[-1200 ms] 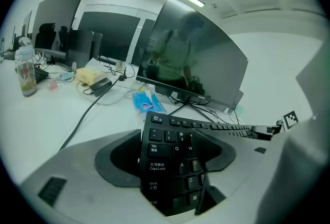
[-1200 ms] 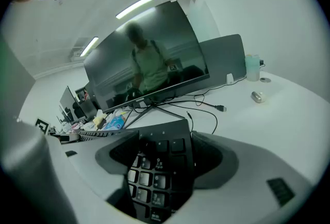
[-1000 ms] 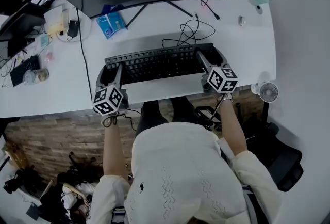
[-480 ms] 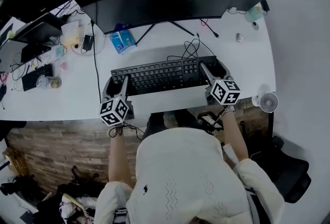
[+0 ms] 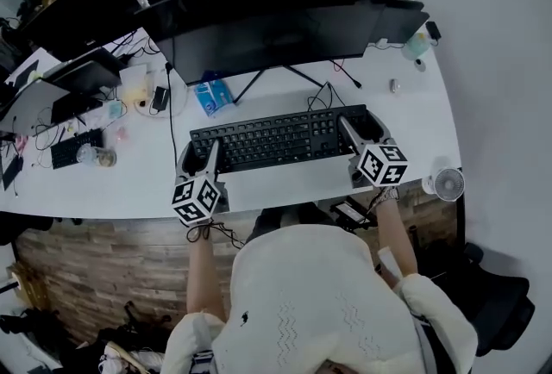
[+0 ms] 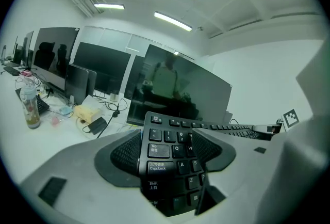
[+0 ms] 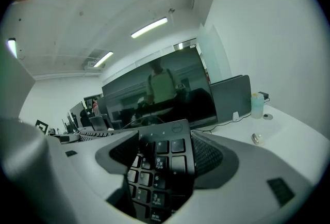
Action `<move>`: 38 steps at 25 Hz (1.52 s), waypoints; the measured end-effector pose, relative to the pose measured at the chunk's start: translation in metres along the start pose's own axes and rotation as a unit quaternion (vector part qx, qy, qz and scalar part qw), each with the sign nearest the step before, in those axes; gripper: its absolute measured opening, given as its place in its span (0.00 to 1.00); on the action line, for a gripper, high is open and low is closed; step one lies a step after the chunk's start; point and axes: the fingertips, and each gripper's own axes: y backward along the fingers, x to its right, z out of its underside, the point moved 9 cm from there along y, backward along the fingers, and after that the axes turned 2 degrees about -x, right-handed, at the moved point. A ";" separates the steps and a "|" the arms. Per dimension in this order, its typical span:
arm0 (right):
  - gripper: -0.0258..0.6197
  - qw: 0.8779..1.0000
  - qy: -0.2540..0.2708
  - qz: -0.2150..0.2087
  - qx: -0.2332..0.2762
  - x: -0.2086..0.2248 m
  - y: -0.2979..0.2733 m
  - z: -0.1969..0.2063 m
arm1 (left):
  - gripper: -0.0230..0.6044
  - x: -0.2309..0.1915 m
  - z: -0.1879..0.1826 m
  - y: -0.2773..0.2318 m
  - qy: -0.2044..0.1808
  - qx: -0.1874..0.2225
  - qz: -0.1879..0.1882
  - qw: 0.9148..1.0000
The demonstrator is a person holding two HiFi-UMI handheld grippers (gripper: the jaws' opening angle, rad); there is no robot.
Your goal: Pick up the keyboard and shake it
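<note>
A black keyboard [image 5: 276, 138] is held by its two ends over the front part of the white desk [image 5: 129, 191]. My left gripper [image 5: 200, 155] is shut on its left end, where the Tab and Caps Lock keys [image 6: 161, 158] show between the padded fingers [image 6: 126, 153]. On the number-pad end [image 7: 164, 163] my right gripper [image 5: 357, 129] is shut, one dark pad [image 7: 206, 155] pressing on each side. In the left gripper view the keyboard runs off to the right toward the other gripper's marker cube [image 6: 290, 117].
A wide dark monitor [image 5: 276, 28] stands right behind the keyboard, whose cable [image 5: 324, 95] loops beneath it. Near the monitor foot lies a blue pack [image 5: 212, 96]. A second keyboard [image 5: 73, 148] and clutter fill the left. A small fan [image 5: 448, 183] sits at the desk's right edge.
The head view has swung up, so more of the monitors shows. The keyboard and both grippers sit lower in the picture and look smaller. Both grippers still hold the keyboard's ends.
</note>
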 end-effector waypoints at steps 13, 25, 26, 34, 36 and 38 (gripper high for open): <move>0.52 0.994 0.049 -0.010 0.097 -0.028 0.034 -0.069 | 0.50 0.021 -0.061 0.024 -0.017 0.085 0.026 0.996; 0.53 0.985 0.062 -0.025 0.159 -0.059 0.057 -0.113 | 0.51 0.038 -0.121 0.061 -0.055 0.147 0.003 0.988; 0.53 0.983 0.064 -0.027 0.168 -0.061 0.060 -0.119 | 0.51 0.040 -0.128 0.064 -0.059 0.155 0.005 0.986; 0.54 0.963 0.103 -0.033 0.245 -0.080 0.088 -0.170 | 0.51 0.062 -0.175 0.085 -0.073 0.228 0.022 0.971; 0.54 0.933 0.119 -0.055 0.337 -0.085 0.114 -0.176 | 0.51 0.078 -0.190 0.113 -0.111 0.312 0.039 0.943; 0.53 0.880 0.135 -0.085 0.448 -0.087 0.138 -0.176 | 0.51 0.093 -0.199 0.138 -0.164 0.428 0.060 0.887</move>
